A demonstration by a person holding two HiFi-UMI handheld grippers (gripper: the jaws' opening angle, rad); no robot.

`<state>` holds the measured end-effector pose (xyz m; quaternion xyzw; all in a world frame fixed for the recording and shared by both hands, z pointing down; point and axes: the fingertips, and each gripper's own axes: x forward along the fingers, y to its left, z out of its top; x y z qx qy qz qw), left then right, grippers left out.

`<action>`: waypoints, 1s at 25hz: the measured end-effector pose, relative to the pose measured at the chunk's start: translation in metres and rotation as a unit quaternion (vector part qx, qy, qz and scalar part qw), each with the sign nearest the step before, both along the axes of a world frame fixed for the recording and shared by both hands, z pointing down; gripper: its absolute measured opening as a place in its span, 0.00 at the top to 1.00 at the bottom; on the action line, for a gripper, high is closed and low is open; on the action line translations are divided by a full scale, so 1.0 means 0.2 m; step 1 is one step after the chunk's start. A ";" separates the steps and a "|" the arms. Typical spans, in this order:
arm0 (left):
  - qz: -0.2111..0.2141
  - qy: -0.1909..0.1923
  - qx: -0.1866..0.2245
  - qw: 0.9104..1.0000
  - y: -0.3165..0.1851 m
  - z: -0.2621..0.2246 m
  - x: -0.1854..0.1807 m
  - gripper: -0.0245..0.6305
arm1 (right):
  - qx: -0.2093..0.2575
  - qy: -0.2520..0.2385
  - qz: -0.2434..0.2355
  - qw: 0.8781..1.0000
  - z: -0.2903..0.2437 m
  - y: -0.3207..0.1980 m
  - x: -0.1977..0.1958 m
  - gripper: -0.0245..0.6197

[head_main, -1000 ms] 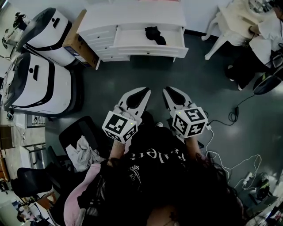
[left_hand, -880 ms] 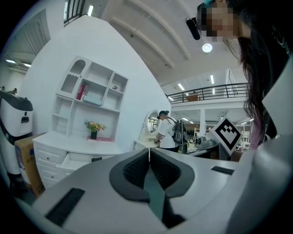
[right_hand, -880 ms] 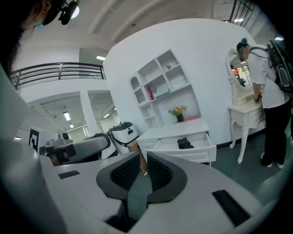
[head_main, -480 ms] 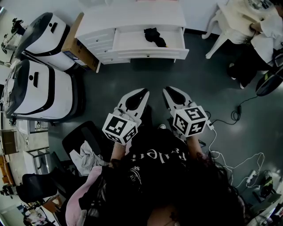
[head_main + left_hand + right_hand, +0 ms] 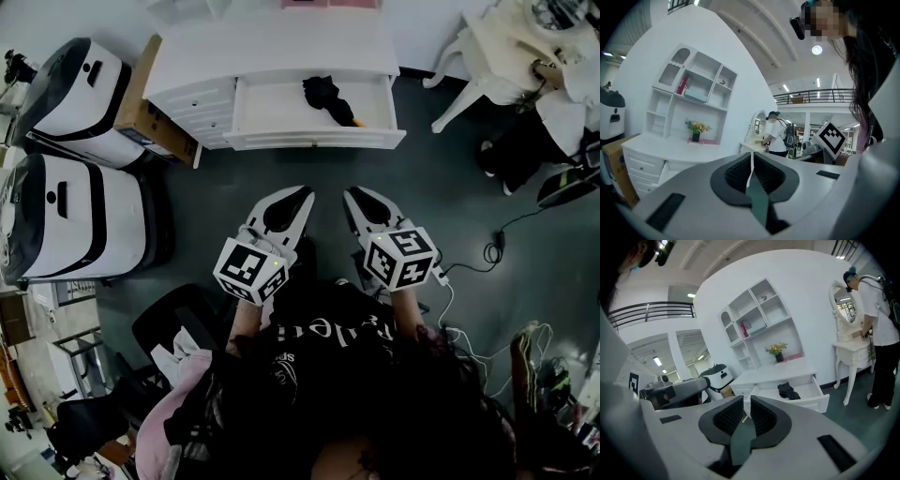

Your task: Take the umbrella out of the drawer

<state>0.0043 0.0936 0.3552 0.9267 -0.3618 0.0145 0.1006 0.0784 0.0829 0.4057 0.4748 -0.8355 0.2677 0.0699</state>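
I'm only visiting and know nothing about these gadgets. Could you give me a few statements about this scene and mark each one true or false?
1. The white drawer stands open. True.
2. The right gripper holds the umbrella. False: the right gripper is shut and empty, and the umbrella lies in the drawer, well away from it.
3. The left gripper has its jaws closed on nothing. True.
4. The umbrella is white. False: it is black.
5. Flowers stand on the desk top. True.
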 end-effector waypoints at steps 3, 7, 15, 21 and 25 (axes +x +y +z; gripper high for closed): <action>0.006 0.002 0.001 1.000 -0.21 -0.02 -0.07 0.93 | -0.007 0.003 0.007 1.000 0.00 -0.19 -0.06 0.85; 0.018 0.003 0.000 1.000 -0.43 -0.03 -0.16 0.93 | -0.016 0.007 0.017 1.000 0.00 -0.40 -0.16 0.85; 0.041 0.008 -0.007 0.999 -0.80 0.01 -0.35 0.93 | -0.027 0.019 0.034 0.999 0.03 -0.76 -0.35 0.85; 0.061 0.009 -0.007 0.998 -1.00 0.02 -0.46 0.93 | -0.029 0.025 0.056 0.998 0.05 -0.94 -0.43 0.85; 0.065 0.012 -0.017 0.998 -1.07 0.06 -0.48 0.93 | -0.038 0.031 0.069 0.996 0.08 -1.00 -0.41 0.85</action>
